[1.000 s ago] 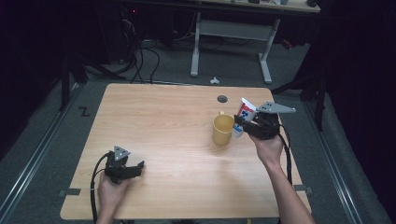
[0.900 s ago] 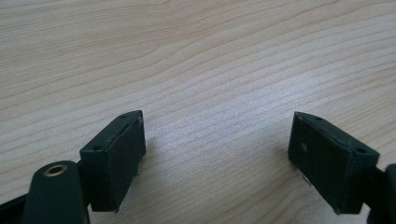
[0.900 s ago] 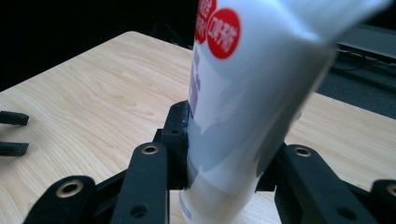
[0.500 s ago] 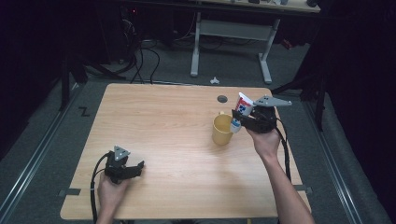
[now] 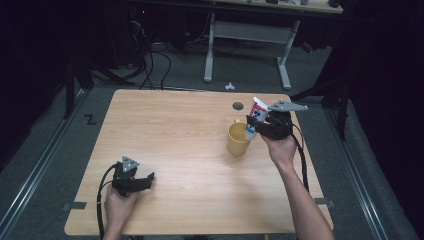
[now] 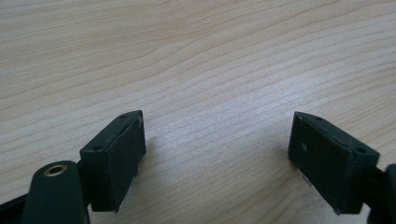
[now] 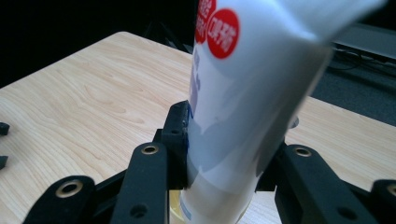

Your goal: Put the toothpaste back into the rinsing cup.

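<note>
My right gripper (image 5: 257, 124) is shut on a white tube (image 5: 255, 116) with red and blue print, held cap down and tilted, just right of and above a yellow mug (image 5: 237, 138). In the right gripper view the tube (image 7: 247, 93) stands squeezed between the black jaws of the gripper (image 7: 224, 158), with the mug's yellow rim (image 7: 175, 200) showing underneath. My left gripper (image 5: 145, 179) rests low on the table near the front left, jaws wide open. Bare wood lies between the pads of that gripper (image 6: 217, 154) in its own view.
The wooden table (image 5: 170, 135) has a round grommet hole (image 5: 238, 106) near its far edge. Beyond it stand a desk frame (image 5: 247, 37) and cables (image 5: 150, 60) on the dark floor. A small white object (image 5: 229, 86) lies on the floor past the table.
My right gripper has lifted the tube and carried it a little farther back, tilting it more cap down beside the mug. The left gripper has stayed still.
</note>
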Demonstrator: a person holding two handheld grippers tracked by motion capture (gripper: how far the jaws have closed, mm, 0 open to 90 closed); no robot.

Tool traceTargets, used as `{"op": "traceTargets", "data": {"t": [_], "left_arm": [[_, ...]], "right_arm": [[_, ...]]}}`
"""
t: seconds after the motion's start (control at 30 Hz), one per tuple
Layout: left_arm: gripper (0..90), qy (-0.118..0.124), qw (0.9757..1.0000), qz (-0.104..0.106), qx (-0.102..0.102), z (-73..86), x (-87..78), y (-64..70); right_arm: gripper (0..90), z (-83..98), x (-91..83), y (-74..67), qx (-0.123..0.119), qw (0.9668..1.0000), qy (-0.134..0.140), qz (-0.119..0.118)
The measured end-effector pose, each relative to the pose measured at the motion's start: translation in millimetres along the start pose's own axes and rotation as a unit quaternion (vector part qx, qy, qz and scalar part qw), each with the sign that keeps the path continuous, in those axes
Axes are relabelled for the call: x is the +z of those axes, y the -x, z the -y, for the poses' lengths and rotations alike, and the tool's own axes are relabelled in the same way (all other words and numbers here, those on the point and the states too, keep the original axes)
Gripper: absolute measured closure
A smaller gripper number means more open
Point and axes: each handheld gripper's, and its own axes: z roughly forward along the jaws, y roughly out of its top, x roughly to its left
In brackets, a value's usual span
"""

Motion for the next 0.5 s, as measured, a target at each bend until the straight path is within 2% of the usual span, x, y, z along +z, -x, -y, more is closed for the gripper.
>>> {"op": "traceTargets", "data": {"t": [0.5], "left_arm": [[19.4, 0.0, 1.0, 0.0, 0.0, 0.0, 0.0, 0.0]], "right_arm": [[65.4, -2.9, 17.7, -1.6, -0.002, 0.9999, -0.009, 0.004]]}}
